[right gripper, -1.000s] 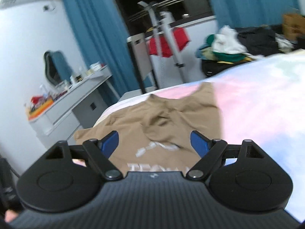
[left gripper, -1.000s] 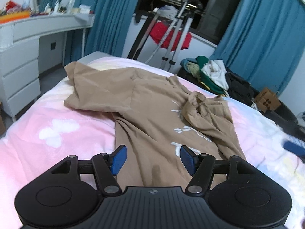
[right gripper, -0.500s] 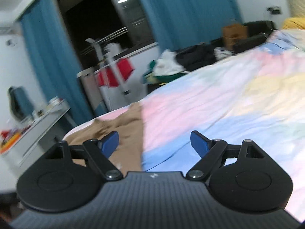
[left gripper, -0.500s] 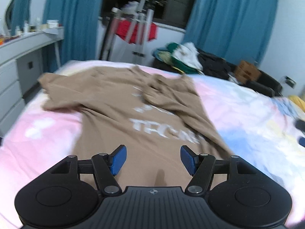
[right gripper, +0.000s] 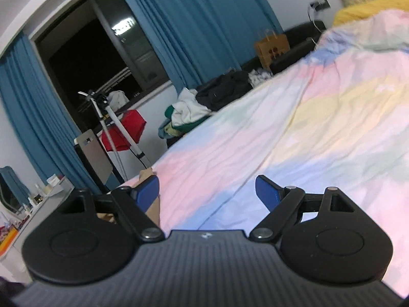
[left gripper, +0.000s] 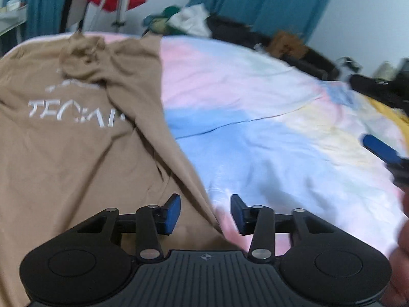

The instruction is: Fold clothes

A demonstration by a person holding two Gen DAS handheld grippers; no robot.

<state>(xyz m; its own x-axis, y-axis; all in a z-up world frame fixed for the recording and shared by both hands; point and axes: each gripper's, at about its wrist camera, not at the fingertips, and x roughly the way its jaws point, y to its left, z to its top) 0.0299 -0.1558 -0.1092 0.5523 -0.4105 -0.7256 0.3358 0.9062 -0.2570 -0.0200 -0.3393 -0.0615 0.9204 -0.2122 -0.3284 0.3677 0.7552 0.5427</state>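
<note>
A tan T-shirt (left gripper: 76, 138) with white lettering lies spread on the pastel bedspread (left gripper: 255, 117), its right sleeve bunched near the collar. My left gripper (left gripper: 205, 213) is open and empty, just above the shirt's lower right edge. My right gripper (right gripper: 207, 192) is open and empty over the bare bedspread (right gripper: 294, 138); a strip of the shirt (right gripper: 150, 204) shows by its left finger. One blue finger of the right gripper (left gripper: 381, 148) shows at the right edge of the left wrist view.
A heap of clothes (right gripper: 204, 105) lies beyond the bed's far edge. A drying rack with a red garment (right gripper: 122, 130) stands by the dark window. Blue curtains (right gripper: 194, 25) hang behind. A white dresser (right gripper: 30, 212) is at the left. A yellow pillow (right gripper: 370, 7) lies at the head.
Both grippers have swung to the right. The shirt has slid to the left in both views, and the right wrist view now shows mostly bare bedspread. Both stay open.
</note>
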